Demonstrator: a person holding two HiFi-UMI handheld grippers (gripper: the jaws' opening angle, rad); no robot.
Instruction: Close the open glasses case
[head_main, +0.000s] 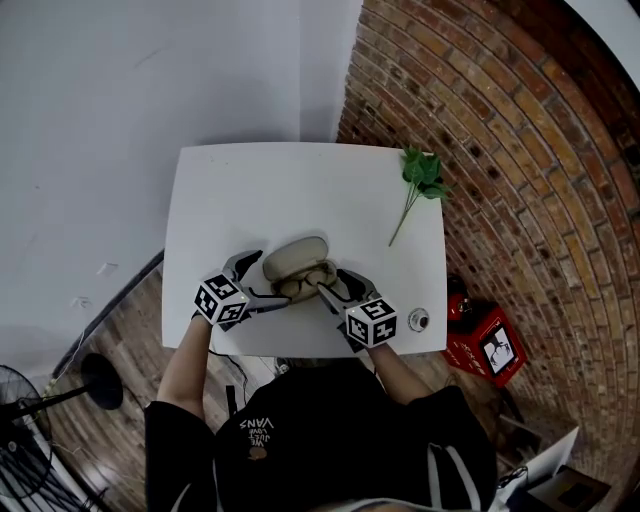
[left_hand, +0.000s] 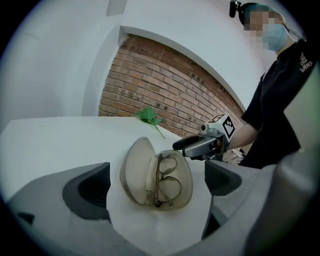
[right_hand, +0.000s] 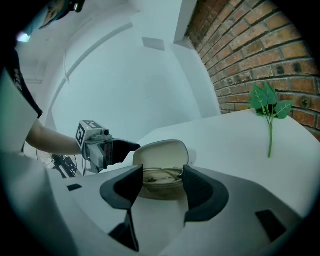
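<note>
The open glasses case (head_main: 298, 262) with spectacles (head_main: 305, 284) inside lies near the white table's (head_main: 300, 185) front edge. The left gripper (head_main: 262, 280), jaws spread wide, and the right gripper (head_main: 335, 284), jaws apart, flank it without pinching. Behind lies bare tabletop; a leafy sprig (head_main: 420, 180) lies well apart.

Left tool (head_main: 268, 277), jaws spread wide, right tool (head_main: 335, 284), jaws apart but narrower, both tilted downward
</note>
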